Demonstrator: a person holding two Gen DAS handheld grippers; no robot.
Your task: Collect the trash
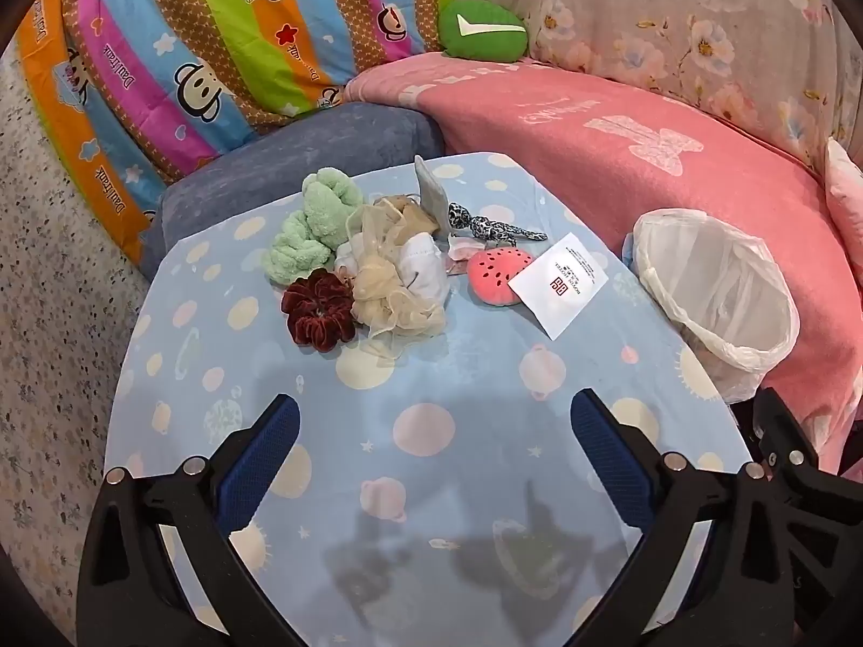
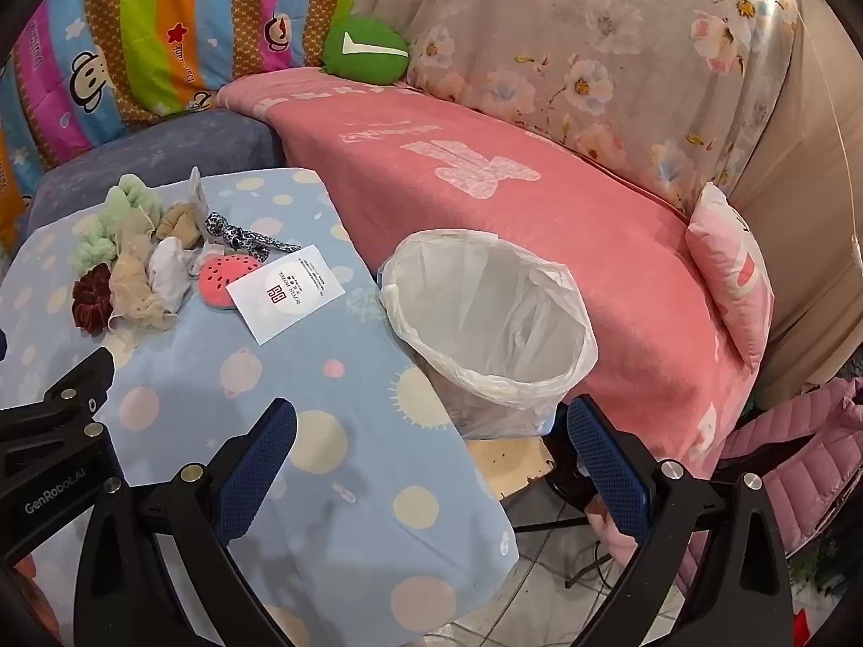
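While nothing's held, both jaws wide.

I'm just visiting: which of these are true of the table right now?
1. The bin is lined with a white bag. True.
2. The white card lies inside the bin. False: it lies on the table, partly over the watermelon toy.
3. Both grippers, left and right, are open and empty. True.
4. The red scrunchie sits beside the bin. False: it lies at the far side of the pile from the bin.
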